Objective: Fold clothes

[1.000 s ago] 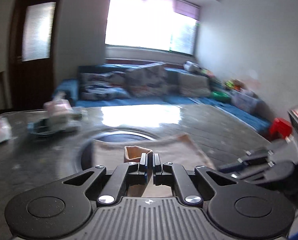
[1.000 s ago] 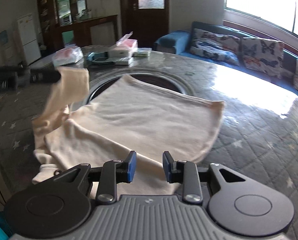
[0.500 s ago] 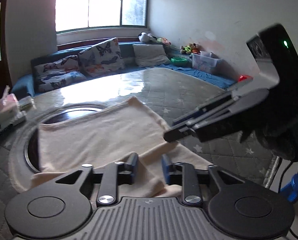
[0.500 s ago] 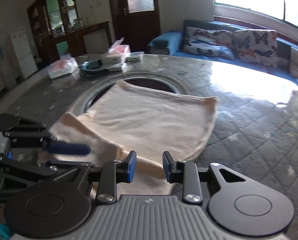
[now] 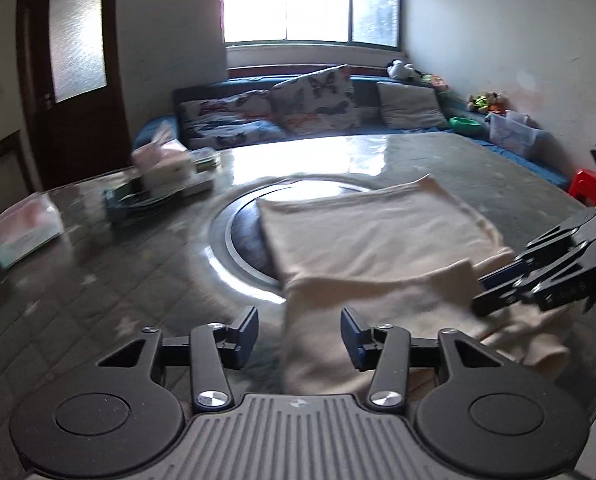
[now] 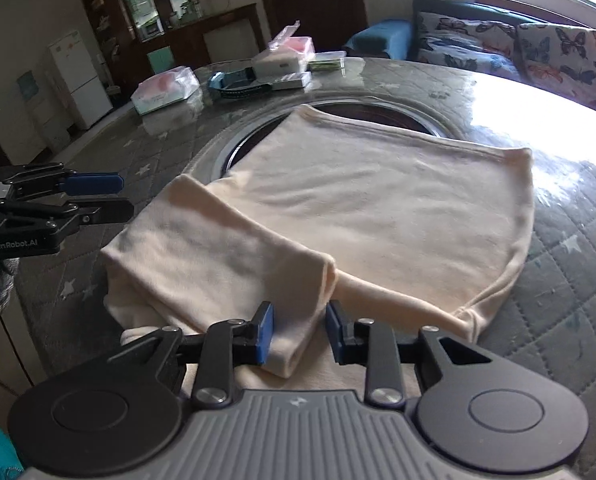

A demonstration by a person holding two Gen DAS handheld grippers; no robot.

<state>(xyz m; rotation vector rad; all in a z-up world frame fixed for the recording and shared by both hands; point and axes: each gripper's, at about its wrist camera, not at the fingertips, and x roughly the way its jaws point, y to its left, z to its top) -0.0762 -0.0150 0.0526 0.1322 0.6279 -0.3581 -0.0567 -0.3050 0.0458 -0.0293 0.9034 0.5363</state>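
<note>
One quilted table [image 6: 558,280] fronts a sofa [image 5: 298,120]. Cream garment [image 6: 378,200] lies there, sleeve folded. Left gripper [image 5: 298,332] jaws are opening, empty; right gripper [image 6: 296,332] jaws are closing around the sleeve's end.

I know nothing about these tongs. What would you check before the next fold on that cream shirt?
1. Shirt spread flat on the table: ok.
2. Sleeve folded over the shirt body: ok.
3. Left tongs free of cloth: ok, jaws opening, nothing pinched.
4. Right tongs gripping the sleeve end: not ok, jaws closing around it, not yet pinched.
5. Tissue packs away from the shirt: ok, at the far side.
6. Other sleeve tucked in: cannot tell, hidden.
</note>
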